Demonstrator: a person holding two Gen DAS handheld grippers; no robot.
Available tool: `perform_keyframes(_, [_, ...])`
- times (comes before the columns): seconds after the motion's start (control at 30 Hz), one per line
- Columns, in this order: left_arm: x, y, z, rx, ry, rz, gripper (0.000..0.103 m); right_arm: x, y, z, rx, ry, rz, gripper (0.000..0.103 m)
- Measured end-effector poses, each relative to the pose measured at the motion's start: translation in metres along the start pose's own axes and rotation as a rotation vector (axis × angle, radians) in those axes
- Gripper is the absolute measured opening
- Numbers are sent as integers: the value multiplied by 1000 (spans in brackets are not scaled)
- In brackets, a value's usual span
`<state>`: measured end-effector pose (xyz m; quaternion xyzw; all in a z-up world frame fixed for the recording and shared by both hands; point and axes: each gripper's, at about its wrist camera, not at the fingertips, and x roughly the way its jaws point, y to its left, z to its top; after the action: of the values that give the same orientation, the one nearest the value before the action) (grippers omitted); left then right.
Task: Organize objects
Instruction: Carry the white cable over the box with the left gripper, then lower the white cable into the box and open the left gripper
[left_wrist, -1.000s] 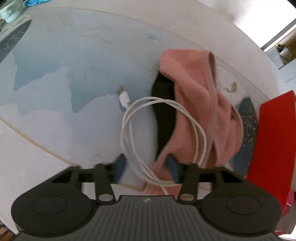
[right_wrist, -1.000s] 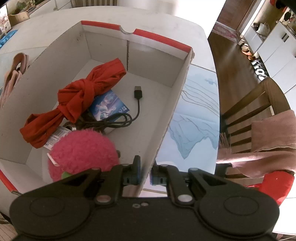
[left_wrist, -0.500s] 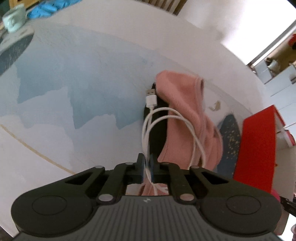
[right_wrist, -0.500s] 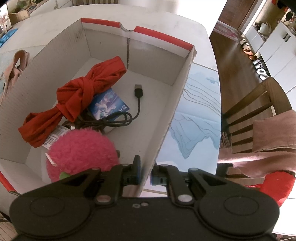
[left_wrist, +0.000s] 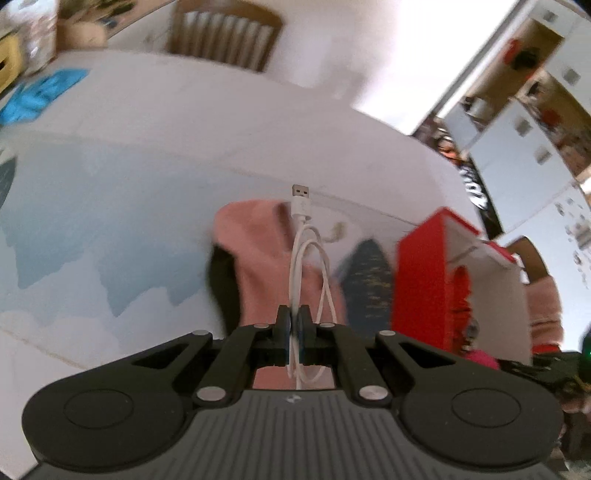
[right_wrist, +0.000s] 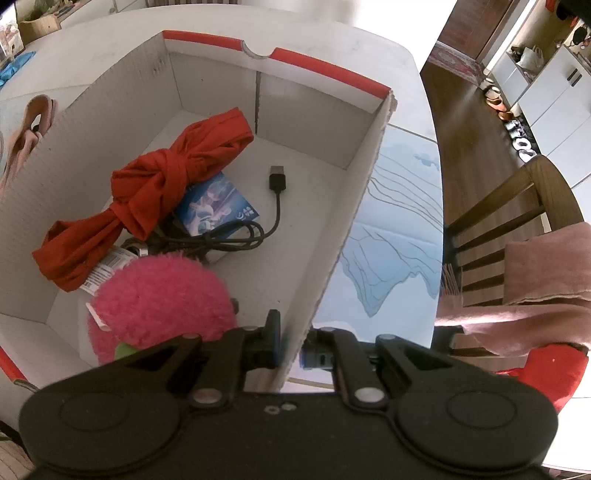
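My left gripper (left_wrist: 294, 325) is shut on a coiled white USB cable (left_wrist: 303, 258), which hangs off the table with its plug pointing away. Below it a pink cloth (left_wrist: 255, 258) lies over something black (left_wrist: 221, 288) on the blue-patterned table. The red box (left_wrist: 424, 280) stands to the right. My right gripper (right_wrist: 291, 343) is shut on the near right wall of that cardboard box (right_wrist: 354, 206). Inside lie a knotted red headband (right_wrist: 162, 181), a blue card (right_wrist: 218, 203), a black cable (right_wrist: 258, 229) and a fuzzy pink ball (right_wrist: 159, 295).
A wooden chair (right_wrist: 517, 221) draped with a pink towel (right_wrist: 546, 273) stands right of the table. Another chair (left_wrist: 225, 37) stands at the far side. Blue items (left_wrist: 40, 92) lie at the table's far left. The pink cloth (right_wrist: 26, 136) shows left of the box.
My left gripper closed on the white cable and lifted it off the table, tilting upward so the far chair and room came into view. The right gripper stayed still on the box wall.
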<state>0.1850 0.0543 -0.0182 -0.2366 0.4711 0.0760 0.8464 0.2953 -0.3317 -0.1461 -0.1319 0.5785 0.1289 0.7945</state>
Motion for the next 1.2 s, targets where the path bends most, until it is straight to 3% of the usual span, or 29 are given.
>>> perform_keyframes(0.27, [-13,-73,16,193,-2,-135,3,1,0,1,1,3,2,8])
perform_keyframes(0.63, [29,-177,11,405,70,-286,3,2,0,0,2,5,2,8])
perform_keyframes(0.87, [84,-217,-6,496,137,-279,3,2,-1,0,-1,5,0,8])
perform_keyframes(1.2, [143,-220,-13,533,217,-184,3,3,0,2,-1,6,-1,8])
